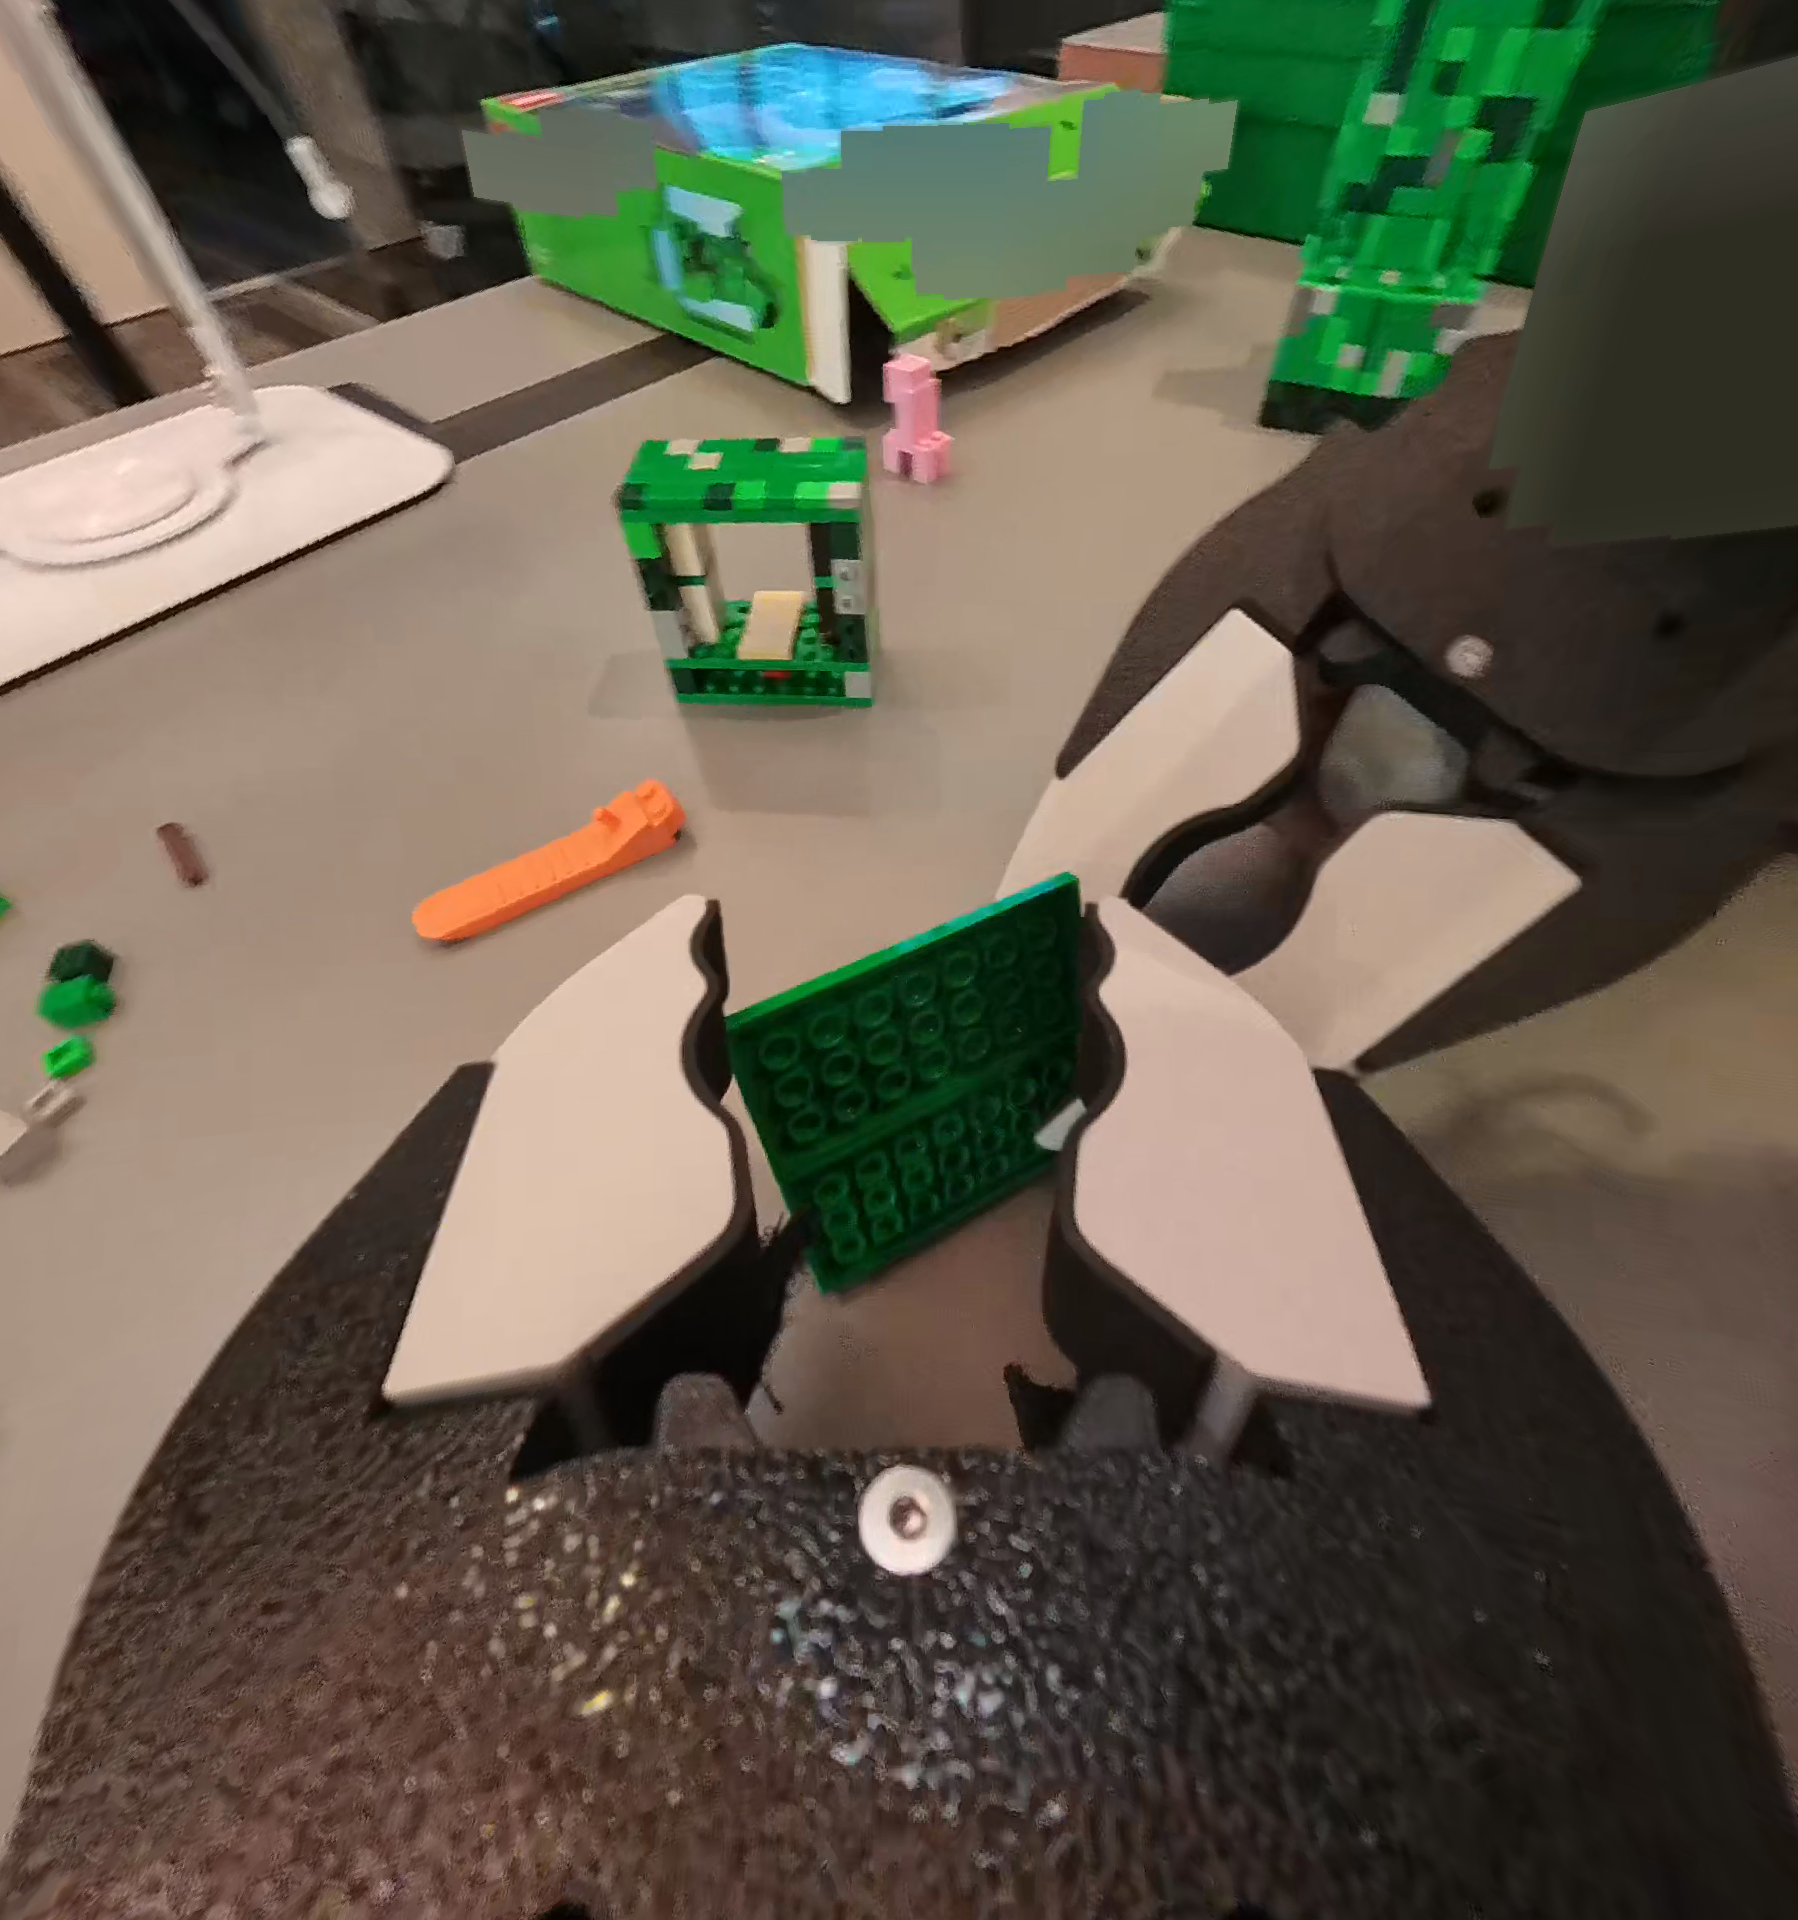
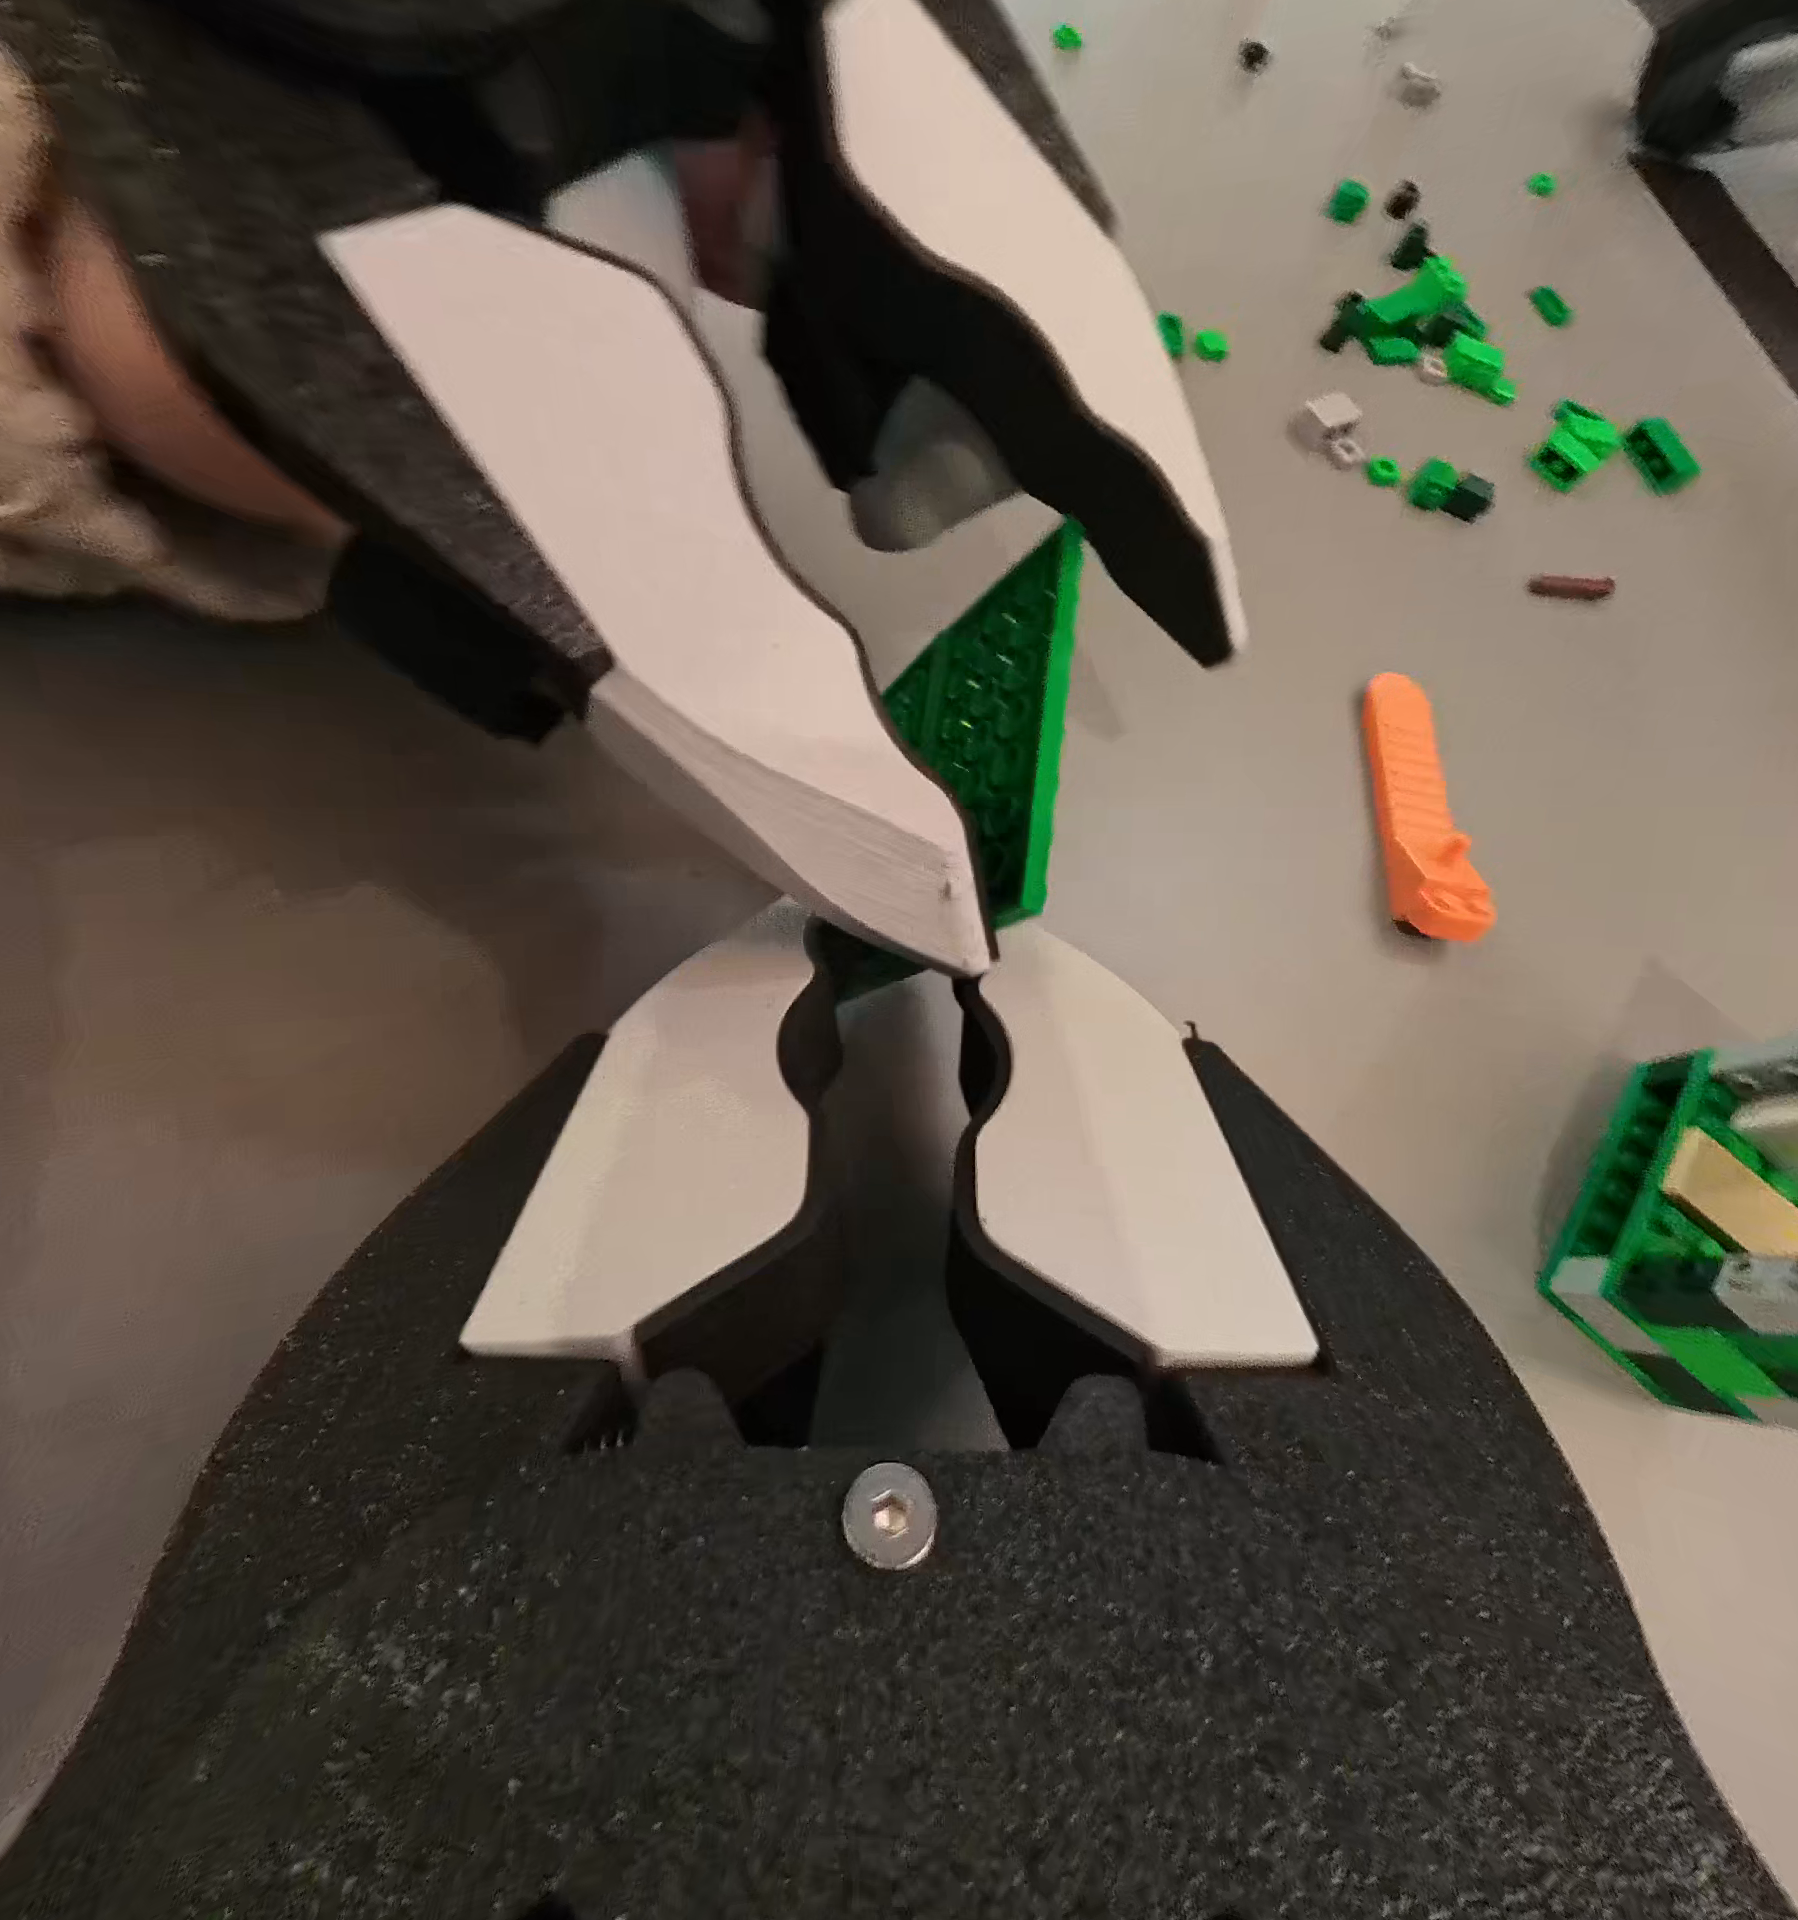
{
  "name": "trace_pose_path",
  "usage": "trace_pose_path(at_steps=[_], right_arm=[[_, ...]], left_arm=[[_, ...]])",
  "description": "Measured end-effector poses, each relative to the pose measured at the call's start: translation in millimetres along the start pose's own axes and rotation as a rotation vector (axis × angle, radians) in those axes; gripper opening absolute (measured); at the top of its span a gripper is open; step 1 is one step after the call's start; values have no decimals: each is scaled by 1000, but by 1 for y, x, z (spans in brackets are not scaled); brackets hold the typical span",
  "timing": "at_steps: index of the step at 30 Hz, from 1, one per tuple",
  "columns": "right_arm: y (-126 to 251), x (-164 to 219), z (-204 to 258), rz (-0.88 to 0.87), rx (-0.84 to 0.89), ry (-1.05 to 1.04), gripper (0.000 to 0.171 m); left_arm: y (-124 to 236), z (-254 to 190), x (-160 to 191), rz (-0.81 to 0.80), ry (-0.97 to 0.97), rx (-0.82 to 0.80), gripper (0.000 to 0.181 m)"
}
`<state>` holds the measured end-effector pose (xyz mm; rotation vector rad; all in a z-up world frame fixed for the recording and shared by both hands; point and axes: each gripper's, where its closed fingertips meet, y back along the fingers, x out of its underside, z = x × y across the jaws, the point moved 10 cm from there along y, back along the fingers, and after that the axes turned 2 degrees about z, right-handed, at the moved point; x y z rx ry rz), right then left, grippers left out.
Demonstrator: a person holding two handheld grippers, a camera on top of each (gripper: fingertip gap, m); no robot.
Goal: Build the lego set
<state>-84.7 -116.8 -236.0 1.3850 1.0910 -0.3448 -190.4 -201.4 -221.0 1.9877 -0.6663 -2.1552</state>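
My left gripper (image 1: 905, 925) is shut on a green studded plate (image 1: 916, 1081), held upright above the grey table with its underside toward the camera. A small grey piece (image 1: 1061, 1127) sits at the plate's right edge. In the right wrist view the plate (image 2: 999, 727) shows between the left gripper's fingers (image 2: 666, 623). My right gripper (image 2: 895, 987) has its jaws a little apart, and the plate's lower corner (image 2: 848, 966) reaches between the tips. I cannot tell if they press it. The right gripper (image 1: 1186, 914) also shows beside the plate's top right corner.
A hollow green cube build (image 1: 749, 571) stands mid-table. An orange brick separator (image 1: 552, 862) lies to its left. Loose green and grey bricks (image 2: 1446, 332) are scattered at the left. A pink figure (image 1: 914, 416), the set's box (image 1: 729, 239) and a tall green figure (image 1: 1394, 239) stand behind. About 4 cm separates my left fingertips from my right.
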Motion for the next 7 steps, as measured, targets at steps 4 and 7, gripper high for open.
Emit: trace_pose_path(at_steps=[4,7], right_arm=[[7,0,-1,-80,-167,32,20],[12,1,-7,-144,-205,38,18]], left_arm=[[3,12,2,-44,-35,203,64],[5,20,3,-82,-23,326,64]])
